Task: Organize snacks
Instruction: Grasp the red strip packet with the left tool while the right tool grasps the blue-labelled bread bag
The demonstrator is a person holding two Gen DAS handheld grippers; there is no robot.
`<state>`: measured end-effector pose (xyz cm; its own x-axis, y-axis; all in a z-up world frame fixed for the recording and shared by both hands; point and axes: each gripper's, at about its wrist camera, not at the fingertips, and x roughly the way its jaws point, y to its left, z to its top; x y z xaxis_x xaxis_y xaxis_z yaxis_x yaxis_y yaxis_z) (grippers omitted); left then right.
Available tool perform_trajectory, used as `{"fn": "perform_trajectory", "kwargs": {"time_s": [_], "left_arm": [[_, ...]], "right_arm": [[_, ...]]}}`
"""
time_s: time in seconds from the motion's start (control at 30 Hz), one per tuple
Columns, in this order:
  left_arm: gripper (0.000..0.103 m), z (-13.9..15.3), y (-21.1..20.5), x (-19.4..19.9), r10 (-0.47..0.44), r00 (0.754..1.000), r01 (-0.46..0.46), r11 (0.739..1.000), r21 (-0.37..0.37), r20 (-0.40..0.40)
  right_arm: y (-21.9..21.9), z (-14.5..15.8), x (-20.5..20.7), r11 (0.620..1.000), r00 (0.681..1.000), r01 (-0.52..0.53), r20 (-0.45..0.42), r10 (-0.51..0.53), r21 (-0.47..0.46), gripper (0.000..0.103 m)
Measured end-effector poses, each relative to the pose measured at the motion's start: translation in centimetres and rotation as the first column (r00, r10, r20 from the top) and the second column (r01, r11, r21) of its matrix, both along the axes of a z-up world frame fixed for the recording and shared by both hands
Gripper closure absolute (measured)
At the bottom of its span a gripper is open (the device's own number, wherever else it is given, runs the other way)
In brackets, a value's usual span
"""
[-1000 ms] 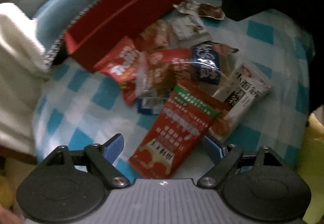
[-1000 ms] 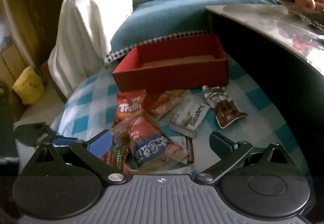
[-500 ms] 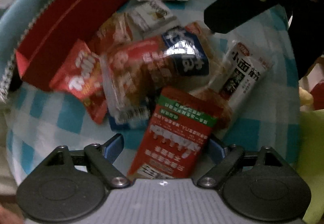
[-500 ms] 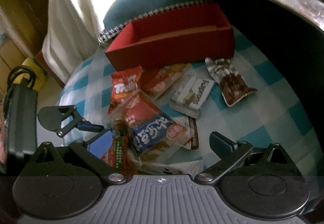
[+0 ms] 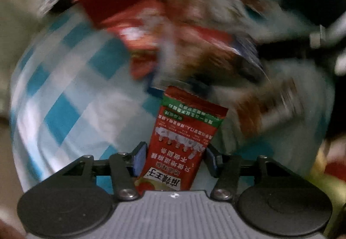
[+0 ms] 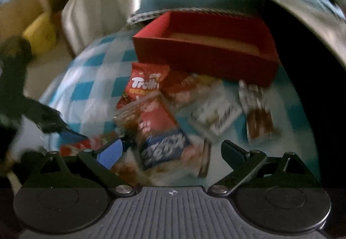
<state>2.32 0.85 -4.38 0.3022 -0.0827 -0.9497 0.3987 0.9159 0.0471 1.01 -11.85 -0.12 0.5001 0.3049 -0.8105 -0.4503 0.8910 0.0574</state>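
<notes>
Snacks in crinkly wrappers lie heaped on the blue-and-white checked table point(image 6: 86, 92), just in front of the open red cardboard box point(image 6: 207, 61) that looks meant for them. The left gripper point(image 5: 174, 158) has just been closing its fingers on a tall red foil packet with a green band and white print point(image 5: 183, 141) — the blue pads point(image 5: 139, 158) sit against both edges, so it looks clasped, though low on the pack. I'd say a firm pinch matters here: the foil is slick and floppy, and the free end may droop or drag neighbours along when lifted.

The right gripper point(image 6: 170, 150) hangs with fingers spread wide and nothing between them, above a red-and-blue crinkly bag point(image 6: 157, 128). Beside that lie a red Trolli pouch point(image 6: 144, 85), a white wafer pack point(image 6: 216, 118) and a brown-striped wrapper point(image 6: 258, 115). Both grippers work close together over one pile — they could bump each other. The box's near wall stands between the heap and its floor, so each packet must clear it.
</notes>
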Motion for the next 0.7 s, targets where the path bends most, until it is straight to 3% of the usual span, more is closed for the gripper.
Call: {"fn": "perform_trajectory", "kwargs": {"time_s": [0.07,0.17,0.3,0.43,0.57,0.7], "left_arm": [[0.055,0.8,1.7,0.5,0.122,0.993,-0.122,0.99,-0.065,-0.004],[0.055,1.2,3.2,0.8,0.223,0.975,-0.223,0.967,-0.121,-0.017],[0.055,0.4,3.1,1.1,0.228,0.973,-0.231,0.967,-0.11,-0.039],[0.055,-0.2,3.3,2.5,0.22,0.974,-0.225,0.969,-0.103,-0.05],[0.055,-0.6,3.2,3.2,0.224,0.973,-0.229,0.968,-0.107,-0.051],[0.051,-0.9,2.3,2.9,0.165,0.986,-0.167,0.984,-0.064,-0.032]], "right_arm": [[0.5,-0.4,1.5,0.998,0.998,-0.056,-0.03,0.055,-0.002,0.006],[1.6,-1.5,3.6,0.992,0.987,-0.119,-0.109,0.122,0.035,0.013],[3.8,-3.1,4.3,0.976,0.966,-0.216,-0.148,0.213,-0.005,0.014],[4.9,-5.2,5.3,0.973,0.956,-0.221,-0.21,0.204,-0.062,0.014],[4.6,-5.9,5.9,0.975,0.949,-0.22,-0.235,0.209,-0.021,0.0],[4.2,-5.8,6.0,0.98,0.952,-0.199,-0.234,0.196,0.012,0.0]]}}
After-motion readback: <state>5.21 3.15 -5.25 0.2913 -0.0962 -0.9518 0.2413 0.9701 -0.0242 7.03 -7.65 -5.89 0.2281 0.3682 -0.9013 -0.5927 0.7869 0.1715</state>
